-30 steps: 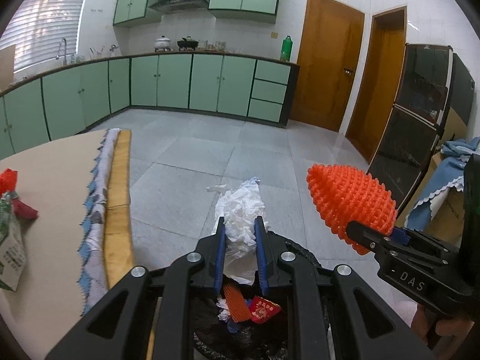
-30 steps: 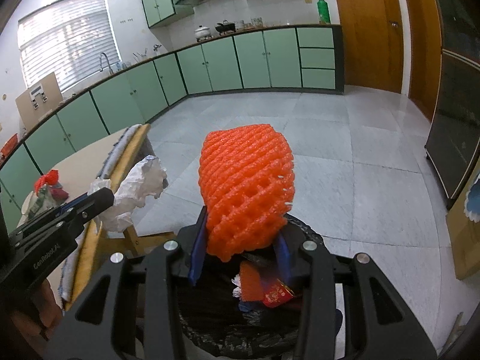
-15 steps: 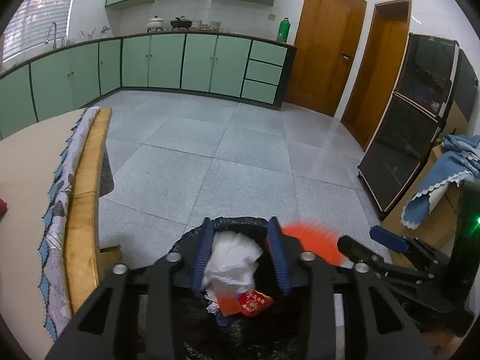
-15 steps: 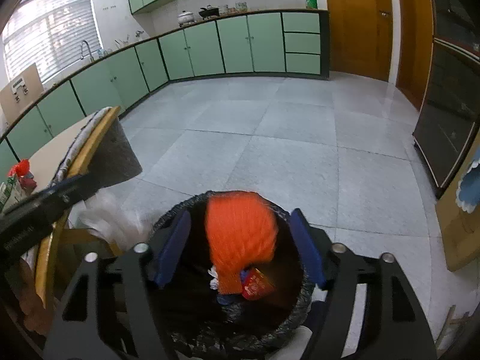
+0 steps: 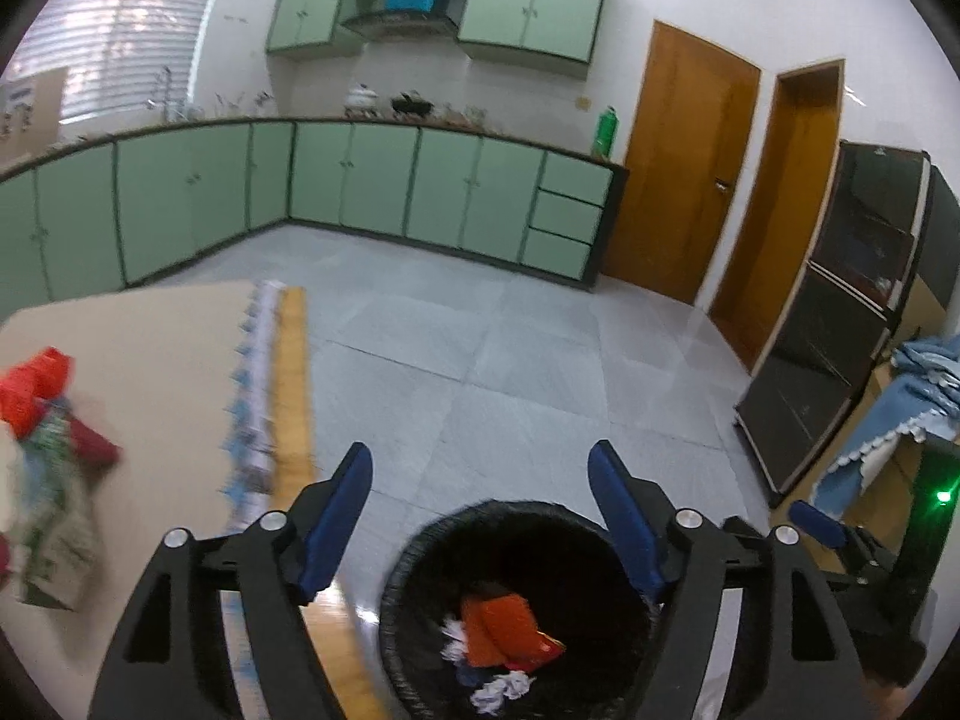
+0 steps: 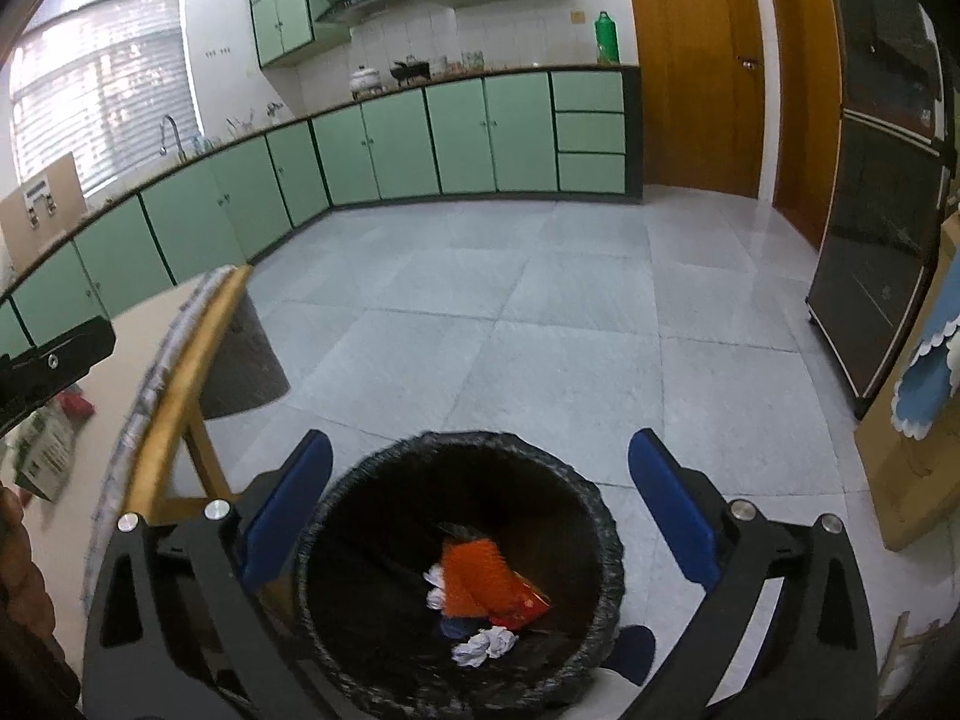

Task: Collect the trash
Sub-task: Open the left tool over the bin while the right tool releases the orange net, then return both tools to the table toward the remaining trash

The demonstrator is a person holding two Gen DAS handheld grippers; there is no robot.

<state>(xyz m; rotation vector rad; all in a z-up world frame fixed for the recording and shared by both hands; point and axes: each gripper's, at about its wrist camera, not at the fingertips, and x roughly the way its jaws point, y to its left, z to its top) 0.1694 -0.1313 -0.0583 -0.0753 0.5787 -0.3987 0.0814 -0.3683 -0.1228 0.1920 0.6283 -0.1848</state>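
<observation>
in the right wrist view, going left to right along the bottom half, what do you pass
other gripper's black finger → green packet on the table → wooden table edge → black bin's rim → orange foam net inside it → blue scalloped cloth

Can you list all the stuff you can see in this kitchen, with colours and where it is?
trash bin: one, black, on the floor below both grippers
orange foam net: one, orange, inside the bin
crumpled tissue: white, inside the bin
table: one, beige top, left of the bin
packets: a few, red and green, on the table
cabinets: many, green, along the walls
bottle: one, green, on the counter
doors: two, brown, far right
left hand-held gripper: black with blue pads, open, empty
right hand-held gripper: same colours, open, empty
</observation>
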